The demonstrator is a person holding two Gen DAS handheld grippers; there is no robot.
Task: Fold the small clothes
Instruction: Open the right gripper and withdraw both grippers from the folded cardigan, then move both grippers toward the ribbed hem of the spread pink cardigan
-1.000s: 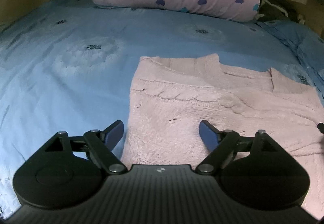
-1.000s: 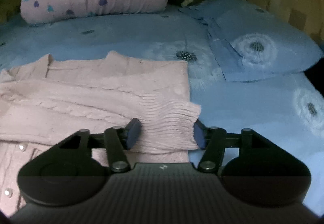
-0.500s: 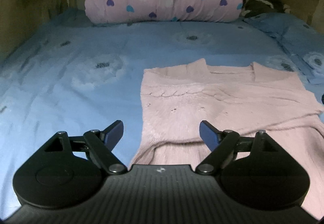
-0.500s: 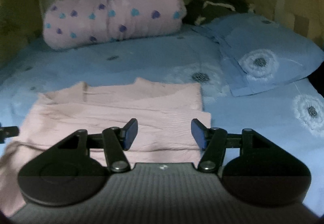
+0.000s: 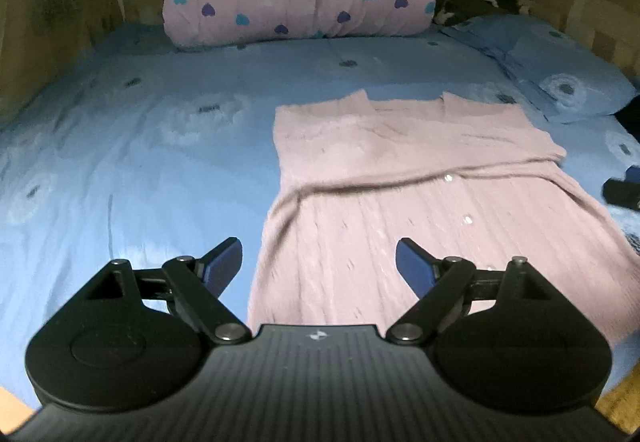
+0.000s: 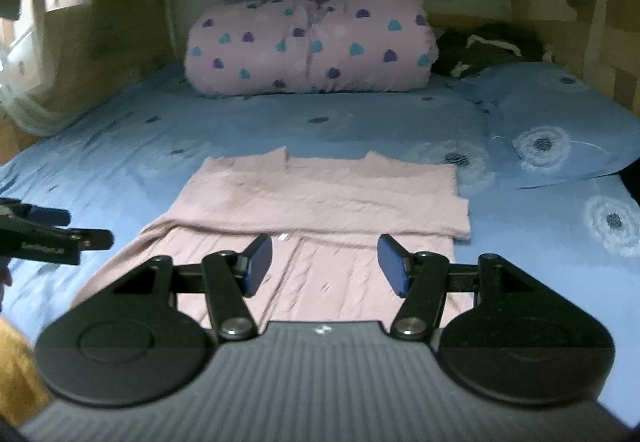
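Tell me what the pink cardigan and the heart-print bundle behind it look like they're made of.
Pink cardigan: soft knit, probably wool or acrylic yarn; ribbed and cable lines run down the lower panel, with small shiny buttons. Heart-print bundle: looks like a rolled quilt in matte woven cotton, puffy and creased; its filling cannot be seen.

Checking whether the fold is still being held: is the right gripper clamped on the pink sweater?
No. The right gripper is open, its jaws spread with nothing between them, above the pink sweater lying on the bed.

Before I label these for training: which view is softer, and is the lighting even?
Right wrist view: blurrier overall, the rolled quilt and pink cardigan smeared, corners dark. Left wrist view: sharper on the cardigan, though its near hem smears; dim, bluish light, fisheye bending the bed edges.
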